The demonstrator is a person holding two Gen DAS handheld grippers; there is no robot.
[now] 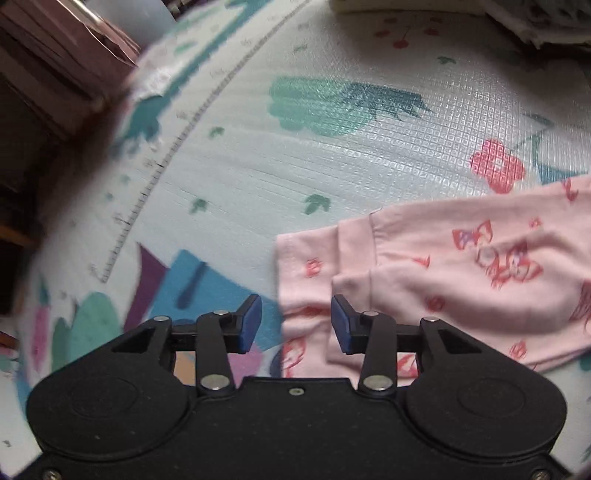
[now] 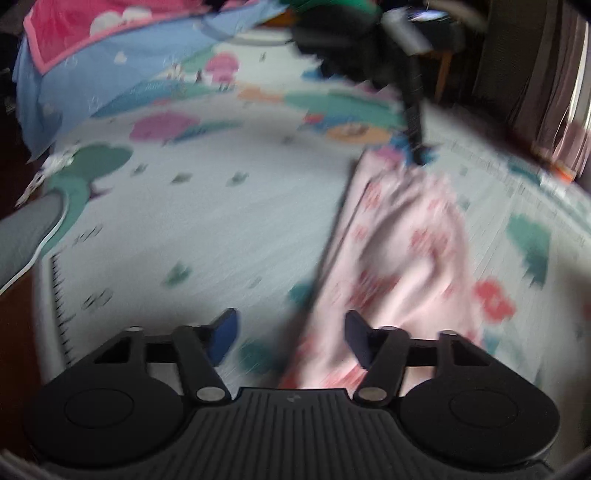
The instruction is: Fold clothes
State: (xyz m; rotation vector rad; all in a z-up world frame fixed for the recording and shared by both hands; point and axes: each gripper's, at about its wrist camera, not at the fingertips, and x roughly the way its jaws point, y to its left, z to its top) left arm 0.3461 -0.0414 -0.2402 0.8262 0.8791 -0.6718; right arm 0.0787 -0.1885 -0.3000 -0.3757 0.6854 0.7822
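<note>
A pink garment (image 1: 443,277) with red prints lies folded flat on the patterned play mat (image 1: 258,166), its cuffs stacked at its left end. My left gripper (image 1: 295,314) hovers over that end, open, with cloth below the gap and nothing pinched. In the blurred right wrist view the same garment (image 2: 399,251) runs as a long strip away from me. My right gripper (image 2: 291,325) stands open above its near end, not pressing on the cloth. A dark blurred gripper body (image 2: 369,44) reaches down to the garment's far end.
Brown furniture (image 1: 44,74) borders the mat on the left. Folded cloth stacks (image 1: 535,18) sit at the far edge. A blue and pink blanket (image 2: 92,66) lies at the back left, a grey sleeve or leg (image 2: 26,229) at the left, striped curtains (image 2: 535,92) at the right.
</note>
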